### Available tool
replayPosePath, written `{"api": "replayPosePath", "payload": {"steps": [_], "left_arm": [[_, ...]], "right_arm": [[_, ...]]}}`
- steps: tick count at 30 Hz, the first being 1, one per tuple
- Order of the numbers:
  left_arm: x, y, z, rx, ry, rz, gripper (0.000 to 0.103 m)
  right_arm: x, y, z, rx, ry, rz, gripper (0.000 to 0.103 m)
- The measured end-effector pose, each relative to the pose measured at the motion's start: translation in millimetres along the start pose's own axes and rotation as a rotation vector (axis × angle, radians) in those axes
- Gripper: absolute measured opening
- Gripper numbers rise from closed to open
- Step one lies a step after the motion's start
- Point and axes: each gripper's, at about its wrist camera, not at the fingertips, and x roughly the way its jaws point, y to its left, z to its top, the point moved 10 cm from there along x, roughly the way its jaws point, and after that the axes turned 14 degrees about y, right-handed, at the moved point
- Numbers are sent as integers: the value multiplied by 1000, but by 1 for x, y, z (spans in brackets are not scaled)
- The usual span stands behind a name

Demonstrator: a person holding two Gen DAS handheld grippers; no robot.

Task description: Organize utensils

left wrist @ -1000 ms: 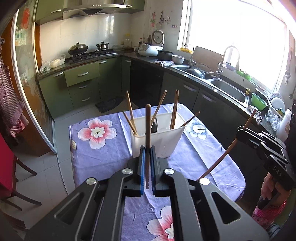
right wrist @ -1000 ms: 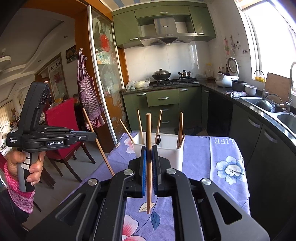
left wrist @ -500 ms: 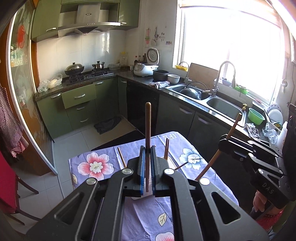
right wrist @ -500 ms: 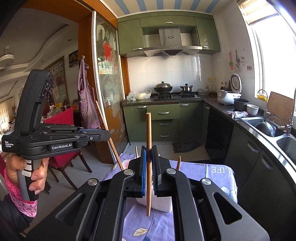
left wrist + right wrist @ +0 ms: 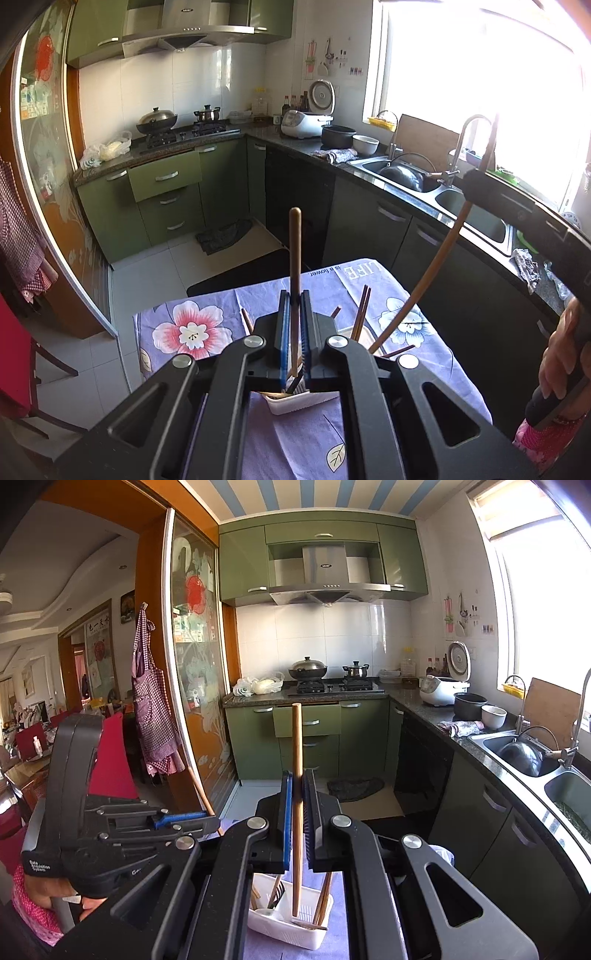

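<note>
Both tongs lifted since a second ago, white utensil basket (image 5: 291, 923) now low in view. Surface in purple floral cloth (image 5: 192, 328) below. Left tongs (image 5: 294, 332) clamped on upright wooden chopstick (image 5: 294, 258); right tongs (image 5: 297, 823) clamped on another chopstick (image 5: 296, 775), tip over basket, near side.

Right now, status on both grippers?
Left gripper and right gripper each shut on a brown wooden chopstick, above white plastic utensil basket. Nothing blocking.
</note>
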Motion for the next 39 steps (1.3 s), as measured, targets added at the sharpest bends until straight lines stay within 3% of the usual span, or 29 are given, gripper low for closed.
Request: {"api": "replayPosePath", "payload": {"steps": [7, 12, 16, 21, 24, 26, 30, 34, 36, 38, 39], "left_arm": [[40, 4, -29, -2, 77, -16, 6], [45, 3, -41, 3, 77, -4, 7], [36, 0, -43, 0, 51, 2, 18], [13, -2, -49, -2, -1, 1, 30], [-5, -4, -60, -7, -49, -4, 49], [-16, -3, -73, -17, -84, 2, 59], [-26, 0, -105, -30, -115, 25, 66], [-30, 5, -141, -54, -129, 28, 81], [-34, 8, -157, -69, -155, 42, 86], [-37, 11, -170, -79, -179, 66, 91], [-38, 11, -176, -80, -185, 73, 92]], "right_arm": [[58, -12, -39, 38, 80, 8, 6], [91, -12, -76, 46, 146, 8, 7], [96, -10, -92, 52, 155, 19, 10], [66, 1, -100, 31, 107, 20, 10], [42, 6, -111, 26, 78, 22, 14], [27, 8, -124, 24, 64, 20, 27], [-3, 4, -164, 42, 47, -1, 42], [-30, -1, -202, 78, 30, -12, 59], [-43, -1, -218, 90, 20, -19, 71], [-55, 1, -231, 104, -4, -24, 93], [-60, 2, -237, 108, -14, -31, 96]]}}
